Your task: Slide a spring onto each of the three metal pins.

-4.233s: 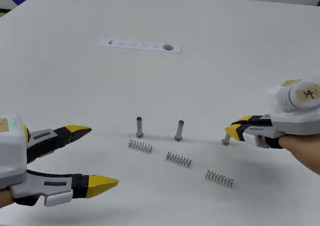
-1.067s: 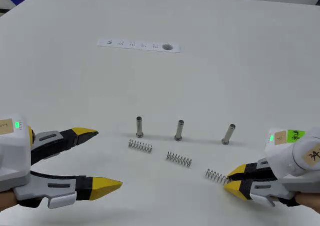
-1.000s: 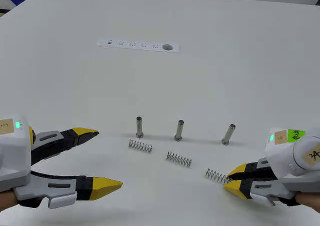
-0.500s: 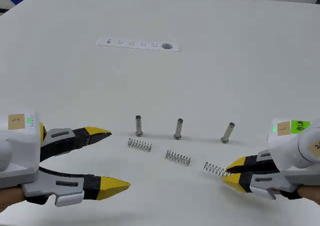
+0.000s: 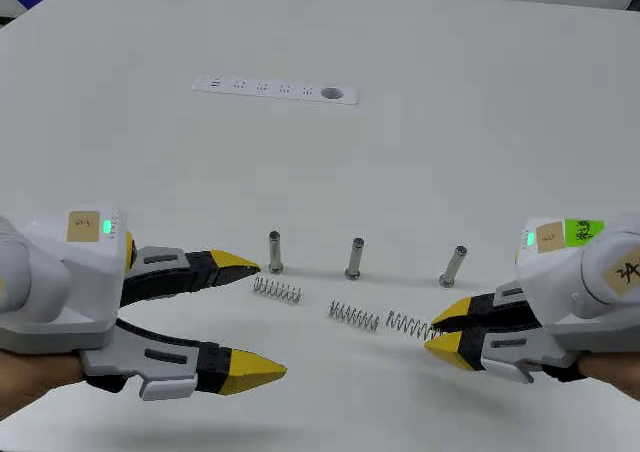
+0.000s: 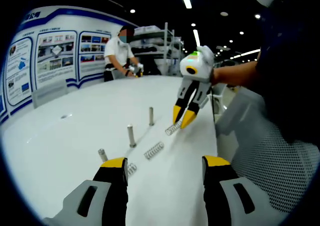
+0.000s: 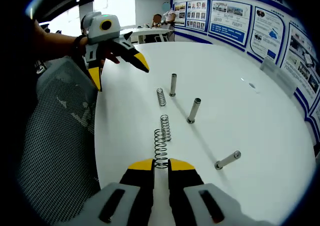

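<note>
Gripping a spring (image 5: 405,324) by its end before the pins (image 5: 354,258), the shut right tool (image 5: 433,330) must next line its free end over the leaning right pin (image 5: 454,266); the left tool (image 5: 268,318) gapes empty.

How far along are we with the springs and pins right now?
Done: nothing yet. The left silver metal pin, middle pin and leaning right pin are all bare. In hand: the right gripper is shut on one end of a silver coil spring; the left gripper is open, holding nothing. Left: seat that spring, then the middle spring and left spring lying on the white table.
</note>
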Motion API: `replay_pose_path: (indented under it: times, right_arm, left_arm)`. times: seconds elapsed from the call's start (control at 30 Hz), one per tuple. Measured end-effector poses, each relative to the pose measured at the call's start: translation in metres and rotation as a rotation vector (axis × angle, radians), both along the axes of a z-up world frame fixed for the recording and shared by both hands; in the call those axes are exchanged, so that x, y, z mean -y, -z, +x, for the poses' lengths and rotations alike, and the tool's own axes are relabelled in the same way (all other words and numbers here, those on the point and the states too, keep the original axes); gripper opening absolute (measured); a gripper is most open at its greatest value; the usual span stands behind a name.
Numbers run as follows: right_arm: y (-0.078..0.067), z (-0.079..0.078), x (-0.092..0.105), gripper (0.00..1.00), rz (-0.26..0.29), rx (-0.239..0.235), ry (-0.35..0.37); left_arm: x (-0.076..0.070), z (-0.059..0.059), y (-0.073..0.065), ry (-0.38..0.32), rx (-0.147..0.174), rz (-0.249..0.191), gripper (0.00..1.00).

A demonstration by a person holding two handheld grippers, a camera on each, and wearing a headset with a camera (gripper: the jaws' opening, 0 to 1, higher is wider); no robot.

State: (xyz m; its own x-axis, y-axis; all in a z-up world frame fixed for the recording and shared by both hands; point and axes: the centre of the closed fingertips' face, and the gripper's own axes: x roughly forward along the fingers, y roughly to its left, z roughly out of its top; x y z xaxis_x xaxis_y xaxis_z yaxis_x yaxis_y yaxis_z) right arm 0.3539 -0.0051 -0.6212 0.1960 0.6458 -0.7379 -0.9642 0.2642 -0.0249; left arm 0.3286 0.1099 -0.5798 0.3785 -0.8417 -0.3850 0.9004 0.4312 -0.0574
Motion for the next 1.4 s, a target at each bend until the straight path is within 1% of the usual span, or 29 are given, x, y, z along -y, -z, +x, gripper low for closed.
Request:
replay_pose_path:
  times: [0.27, 0.47, 0.6, 0.73, 0.97, 1.07, 1.13, 1.4]
  right_arm:
    - [-0.005, -0.008, -0.016, 0.11, 0.006, 0.003, -0.052]
    - [-0.010, -0.010, -0.026, 0.11, 0.011, 0.007, -0.088]
    - [-0.013, -0.012, -0.032, 0.11, 0.014, 0.011, -0.110]
    - [-0.014, -0.015, -0.036, 0.11, 0.015, 0.012, -0.132]
    - [-0.015, -0.019, -0.042, 0.11, 0.013, 0.014, -0.166]
    - [-0.015, -0.022, -0.044, 0.11, 0.011, 0.011, -0.182]
    - [-0.015, -0.024, -0.045, 0.11, 0.011, 0.008, -0.192]
    - [-0.017, -0.031, -0.049, 0.11, 0.003, 0.002, -0.225]
  left_arm:
    - [0.013, 0.001, 0.002, 0.050, -0.007, 0.005, 0.56]
    - [0.025, 0.001, 0.001, 0.093, -0.003, 0.005, 0.52]
    - [0.032, 0.002, 0.001, 0.113, -0.001, 0.007, 0.50]
    - [0.039, 0.000, 0.003, 0.140, 0.000, 0.014, 0.48]
    - [0.045, 0.000, 0.007, 0.165, 0.001, 0.028, 0.42]
    - [0.049, -0.001, 0.008, 0.185, 0.001, 0.029, 0.37]
    - [0.052, -0.001, 0.010, 0.192, 0.002, 0.034, 0.36]
    - [0.056, -0.005, 0.014, 0.226, 0.009, 0.055, 0.29]
